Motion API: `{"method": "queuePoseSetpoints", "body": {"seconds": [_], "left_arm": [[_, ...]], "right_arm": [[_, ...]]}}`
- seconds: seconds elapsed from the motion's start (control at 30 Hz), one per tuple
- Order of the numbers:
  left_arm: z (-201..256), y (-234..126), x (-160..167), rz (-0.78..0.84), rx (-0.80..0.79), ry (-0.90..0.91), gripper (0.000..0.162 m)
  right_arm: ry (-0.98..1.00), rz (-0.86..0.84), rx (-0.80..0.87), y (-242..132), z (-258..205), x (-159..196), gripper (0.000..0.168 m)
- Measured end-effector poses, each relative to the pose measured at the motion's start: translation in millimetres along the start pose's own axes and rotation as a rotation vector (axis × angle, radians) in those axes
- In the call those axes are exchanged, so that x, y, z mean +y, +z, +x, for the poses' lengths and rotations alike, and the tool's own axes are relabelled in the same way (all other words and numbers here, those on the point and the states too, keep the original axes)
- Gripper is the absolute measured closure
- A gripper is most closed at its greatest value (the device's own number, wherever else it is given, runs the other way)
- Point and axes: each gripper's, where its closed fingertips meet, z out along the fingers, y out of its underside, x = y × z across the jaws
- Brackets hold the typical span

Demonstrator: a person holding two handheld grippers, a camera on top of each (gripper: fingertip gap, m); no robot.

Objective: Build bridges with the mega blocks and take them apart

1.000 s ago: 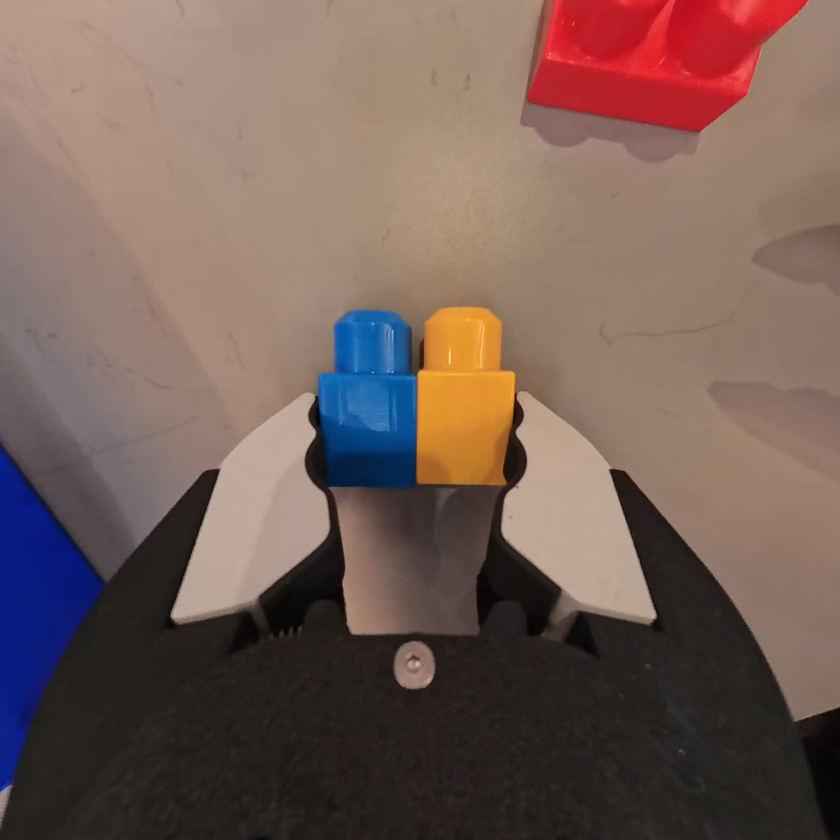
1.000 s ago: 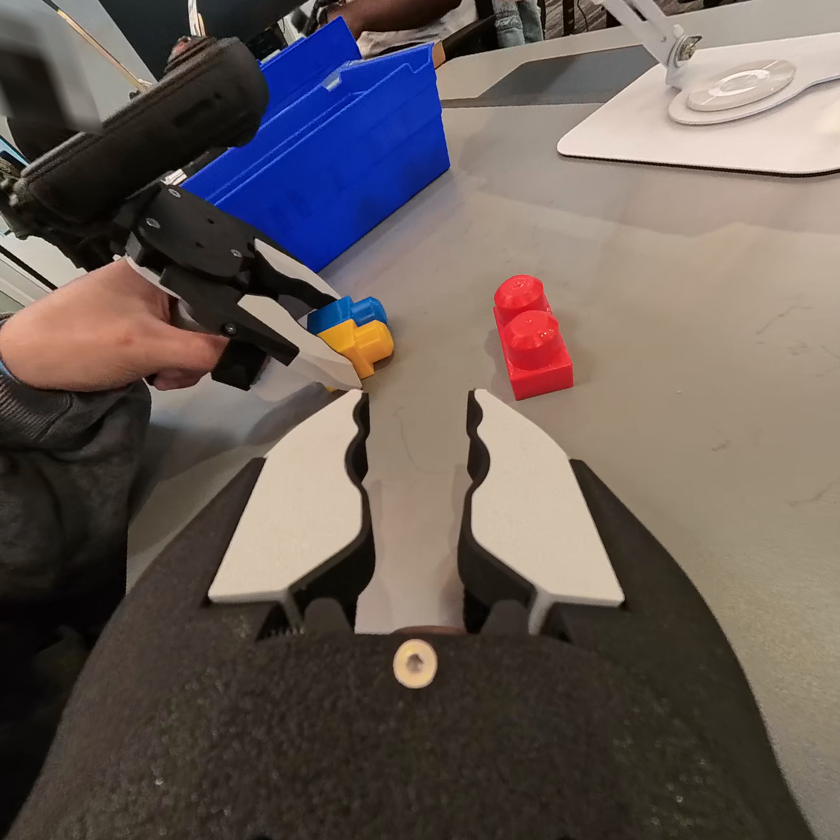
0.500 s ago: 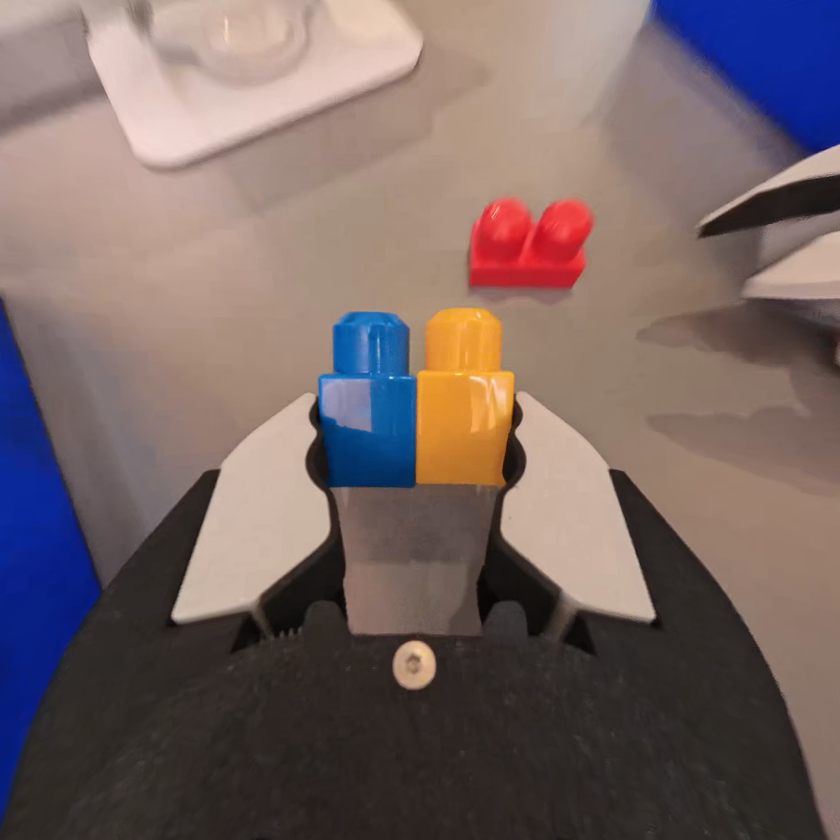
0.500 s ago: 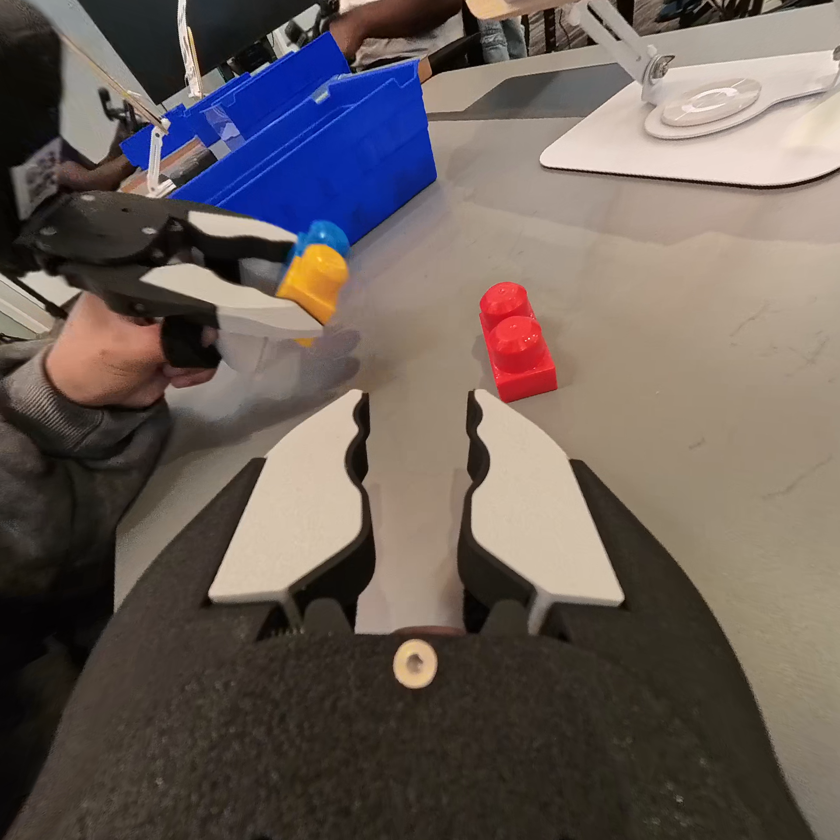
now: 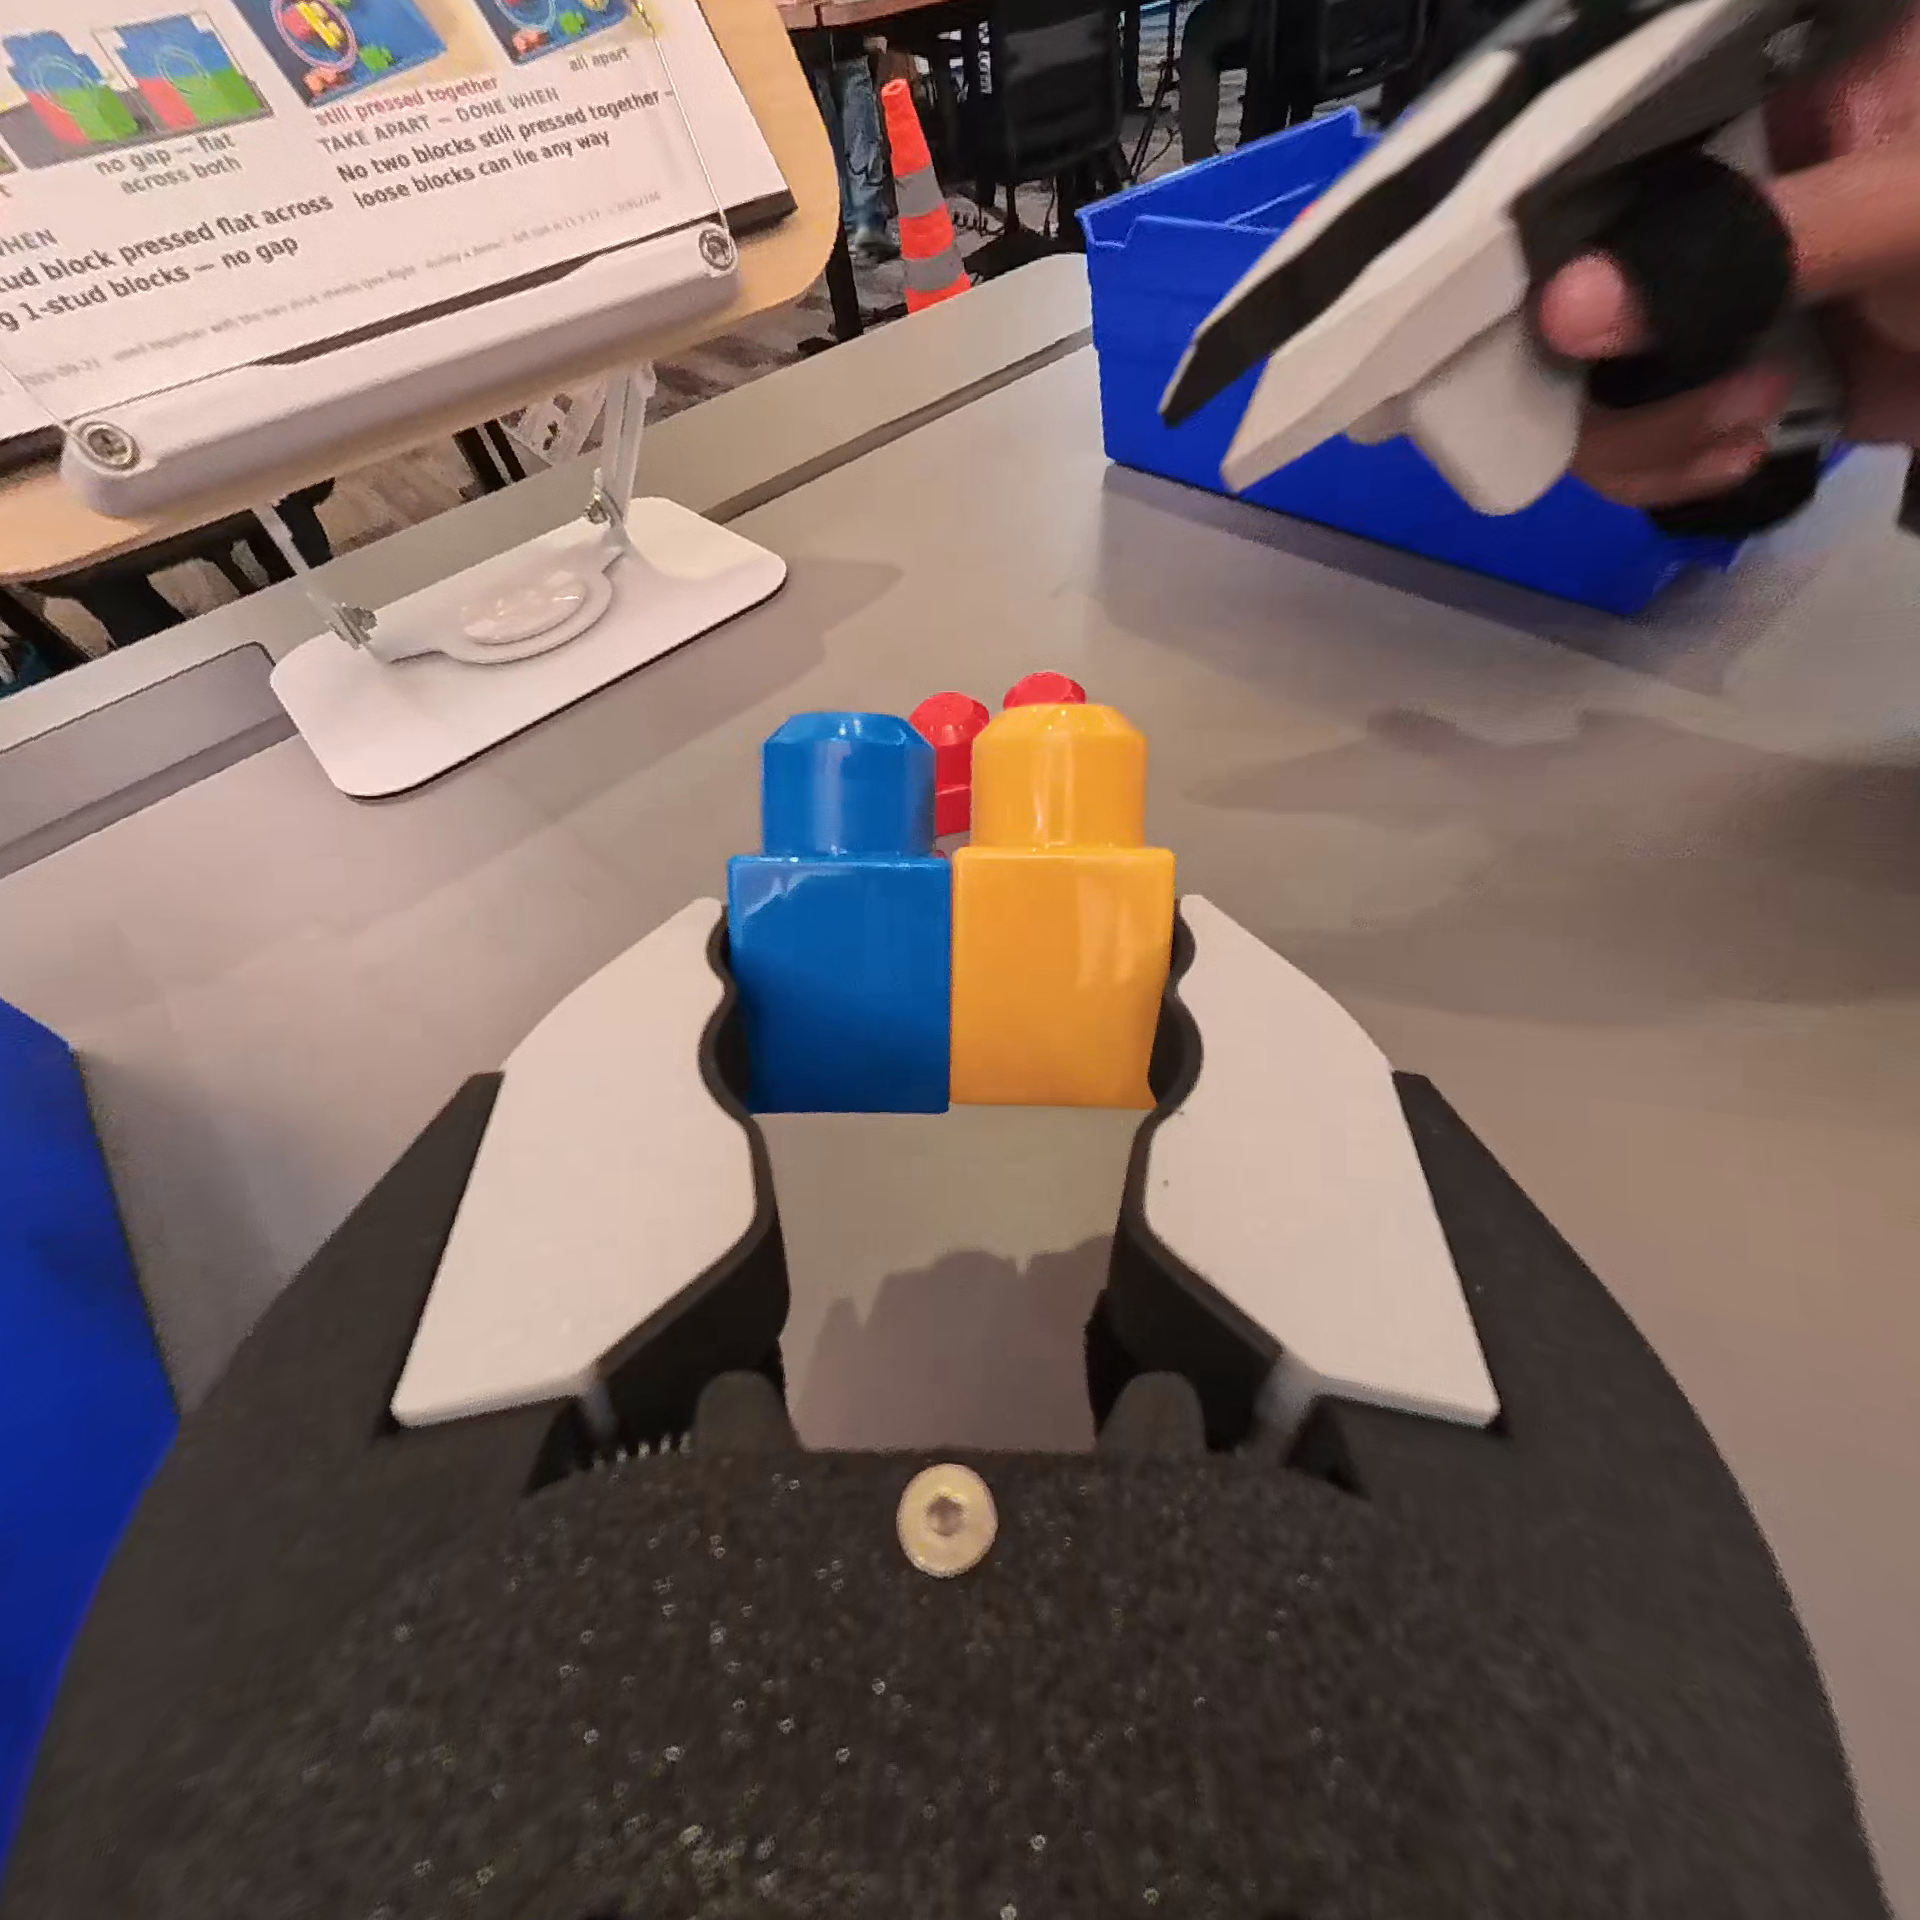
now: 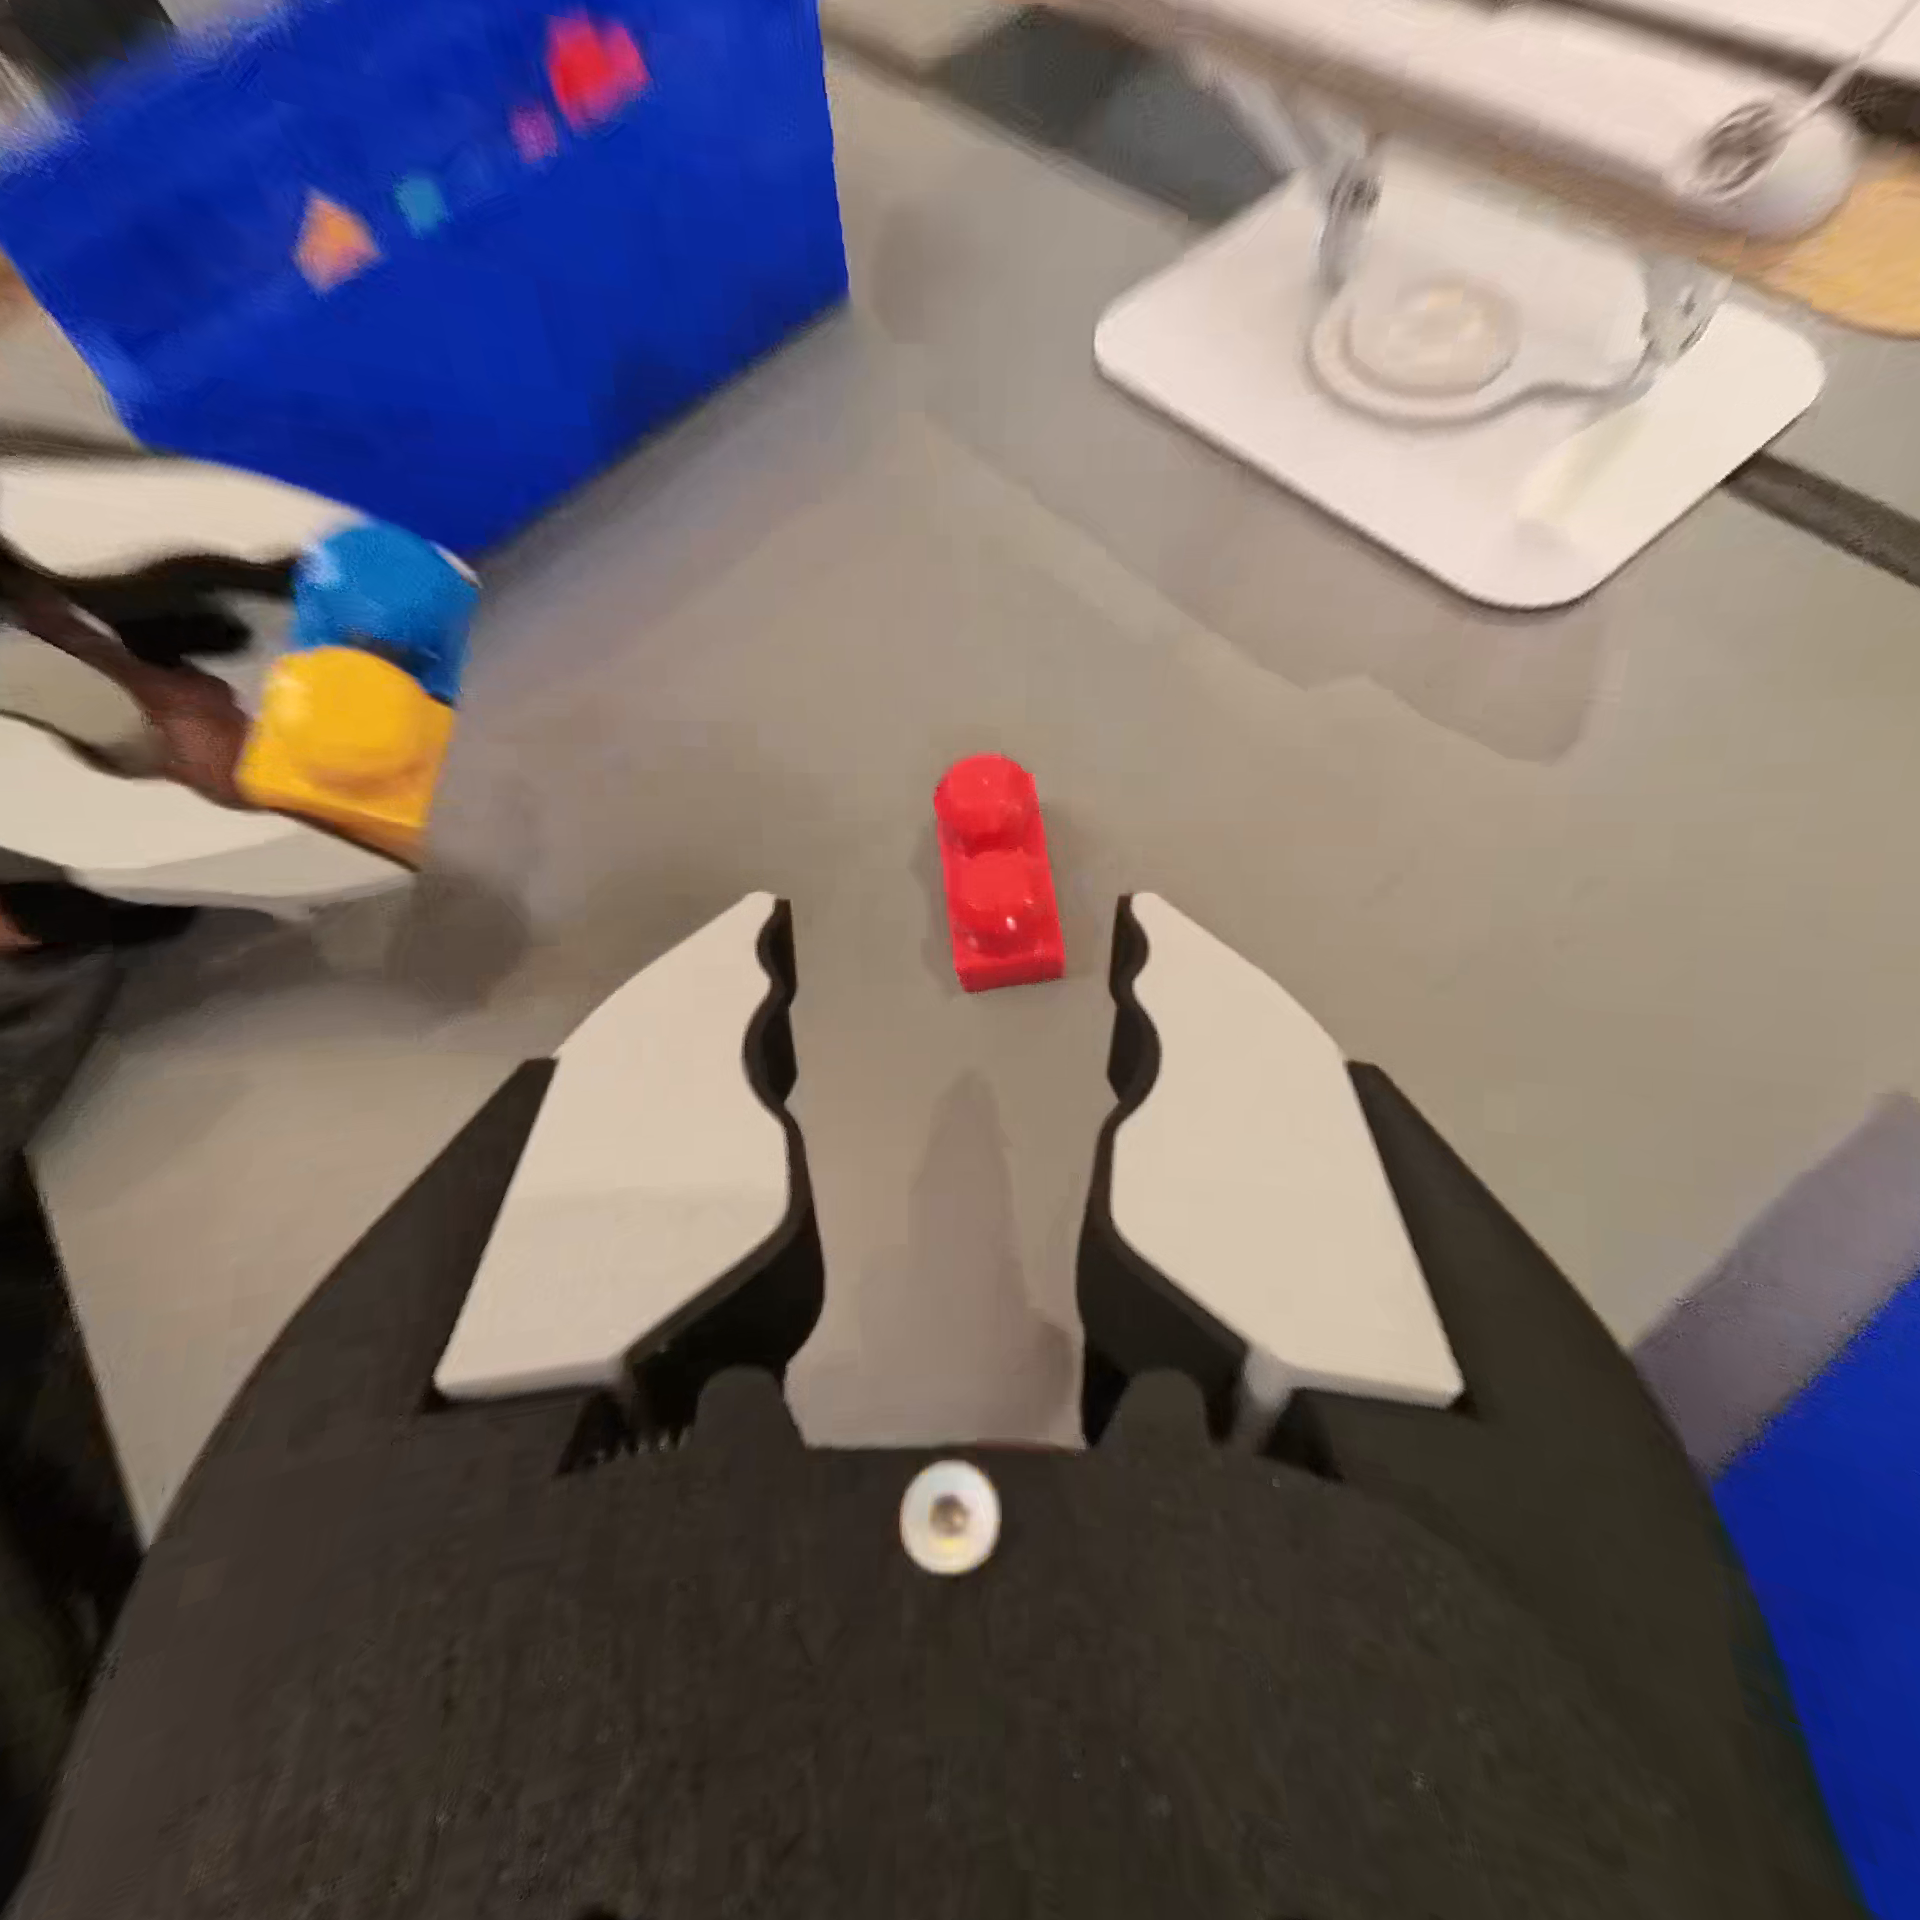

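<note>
My left gripper (image 5: 951,966) is shut on a blue one-stud block (image 5: 842,935) and an orange one-stud block (image 5: 1055,935), held side by side above the grey table, studs pointing away. They also show at the left of the right wrist view, the blue block (image 6: 379,603) and the orange block (image 6: 348,743). A red two-stud block (image 6: 995,883) lies on the table, mostly hidden behind the held pair in the left wrist view (image 5: 951,753). My right gripper (image 6: 951,935) is open and empty, above the table with the red block just past its fingertips.
A blue bin (image 6: 447,270) with loose blocks stands at the far left of the right view; it also shows in the left wrist view (image 5: 1330,416). A white stand (image 5: 520,634) holding an instruction sheet (image 5: 343,156) is at the back. Another blue bin edge (image 5: 62,1351) is near left.
My left gripper has lifted the blue and orange pair off the table and levelled out. My right gripper has risen, swung toward the red block and opened wider.
</note>
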Motion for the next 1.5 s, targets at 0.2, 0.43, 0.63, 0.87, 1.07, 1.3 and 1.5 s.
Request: {"method": "queuePoseSetpoints", "body": {"seconds": [0.2,0.43,0.63,0.87,1.07,1.3,1.5], "left_arm": [[-8.3,-4.7,10.7,-0.025,0.023,-0.086,0.087],[-21.0,-12.4,14.8,-0.004,0.014,-0.131,0.087],[-20.5,-14.8,14.0,0.004,0.004,-0.086,0.087],[-17.9,0.6,-30.2,0.145,-0.067,0.135,0.087],[-22.1,38.2,-74.4,0.217,-0.193,0.258,0.087],[-19.3,57.3,-101.5,0.276,-0.197,0.198,0.087],[-20.0,61.7,-97.3,0.263,-0.190,0.179,0.087]], "right_arm": [[-0.226,-0.441,0.019,61.7,8.5,29.0,0.119],[-0.340,-0.635,0.071,95.5,11.6,40.1,0.130],[-0.302,-0.573,0.092,88.8,15.3,25.2,0.134],[0.017,-0.199,-0.270,9.1,-25.8,-83.1,0.134],[0.037,-0.222,-0.338,-19.0,-47.2,-111.4,0.134],[-0.025,-0.294,-0.292,-15.4,-34.8,-114.1,0.134],[-0.022,-0.324,-0.318,-2.4,-37.4,-104.9,0.134]]}}
